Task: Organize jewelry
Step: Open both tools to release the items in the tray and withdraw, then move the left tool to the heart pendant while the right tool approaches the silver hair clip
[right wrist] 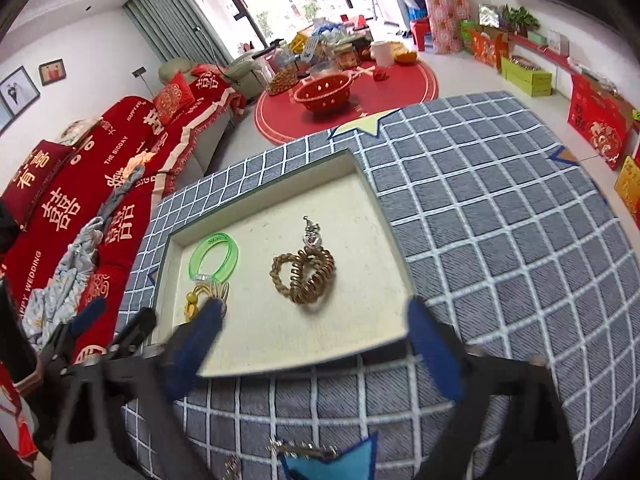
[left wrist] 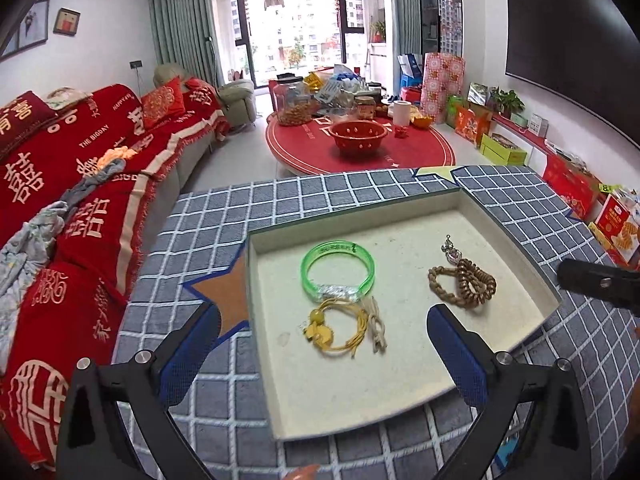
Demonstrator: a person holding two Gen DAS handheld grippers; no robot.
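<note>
A red sofa cover (left wrist: 92, 184) is showing the words "THE BIGDAY" and, in the right wrist view, "HAPPY WEDDING". A grey checked cloth (left wrist: 208, 240) is carrying a shallow cream tray (left wrist: 360, 396). Inside it, 3 pieces are lying: a clear green bangle (left wrist: 338, 276) with unreadable dark lettering, just beside a yellow cord charm (left wrist: 332, 332), and, well apart, a coiled brown bead string (left wrist: 466, 284) with a small silver pendant. The left gripper (left wrist: 324, 354) is hanging released, jaws wide, above the charm. The right gripper (right wrist: 316, 344) is also gaping, grasping nothing.
</note>
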